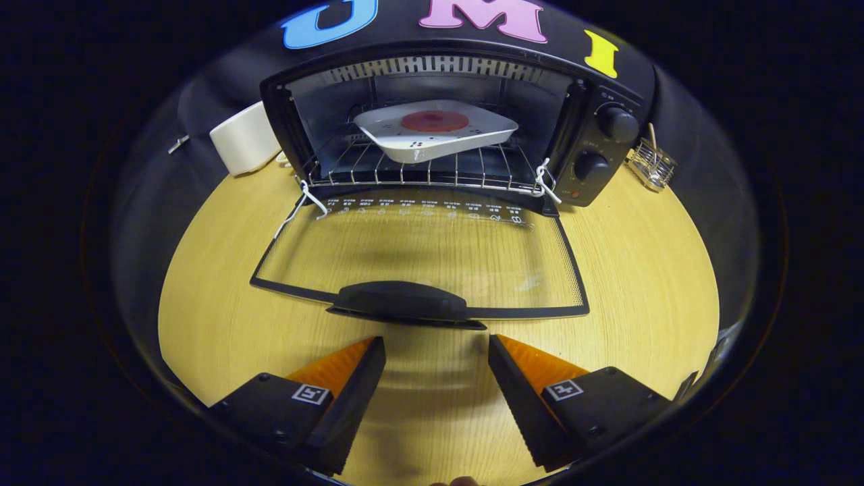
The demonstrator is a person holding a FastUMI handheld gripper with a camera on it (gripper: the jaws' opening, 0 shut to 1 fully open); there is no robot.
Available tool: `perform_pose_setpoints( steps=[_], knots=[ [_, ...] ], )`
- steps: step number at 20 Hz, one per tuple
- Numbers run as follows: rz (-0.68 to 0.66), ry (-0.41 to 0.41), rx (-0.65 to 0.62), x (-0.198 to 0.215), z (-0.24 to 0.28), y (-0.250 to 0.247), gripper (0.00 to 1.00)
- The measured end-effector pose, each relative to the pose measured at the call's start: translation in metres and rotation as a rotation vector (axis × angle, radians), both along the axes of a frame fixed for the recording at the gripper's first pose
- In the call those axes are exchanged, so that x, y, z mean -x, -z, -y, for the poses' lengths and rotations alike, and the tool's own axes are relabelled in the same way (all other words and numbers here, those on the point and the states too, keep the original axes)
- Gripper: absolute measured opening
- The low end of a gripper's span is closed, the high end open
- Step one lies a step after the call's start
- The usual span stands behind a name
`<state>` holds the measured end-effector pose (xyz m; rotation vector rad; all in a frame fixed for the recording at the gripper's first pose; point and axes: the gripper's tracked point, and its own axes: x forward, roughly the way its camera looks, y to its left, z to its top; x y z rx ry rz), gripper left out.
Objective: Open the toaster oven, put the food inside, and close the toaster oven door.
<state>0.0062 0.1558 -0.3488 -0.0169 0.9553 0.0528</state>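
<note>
Gripper view: we see our gripper [437,361] with its jaws released and spread apart, holding nothing, just short of the door handle [402,302]. The toaster oven [601,145] stands at the far side of the table [641,270], its glass door [432,253] folded down flat. Inside, a white plate [435,138] carrying a round red food [435,121] rests on the wire rack [418,169].

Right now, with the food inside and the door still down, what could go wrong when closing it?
The gripper is open, just short of the door handle, so a poor grip might slip off. The plate sits tilted on the rack, which juts past the oven mouth; the door may push the rack and slide the plate.
</note>
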Motion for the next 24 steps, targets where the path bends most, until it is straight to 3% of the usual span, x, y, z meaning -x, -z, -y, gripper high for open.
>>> perform_pose_setpoints(
  steps=[5,12,24],
  knots=[
    [0.0,0.013,0.002,-0.01,-0.003,0.001,1.0],
    [0.081,-0.055,0.015,-0.009,-0.003,-0.03,1.0],
    [0.366,0.0,-0.109,-0.036,-0.004,-0.162,0.99]
  ],
)
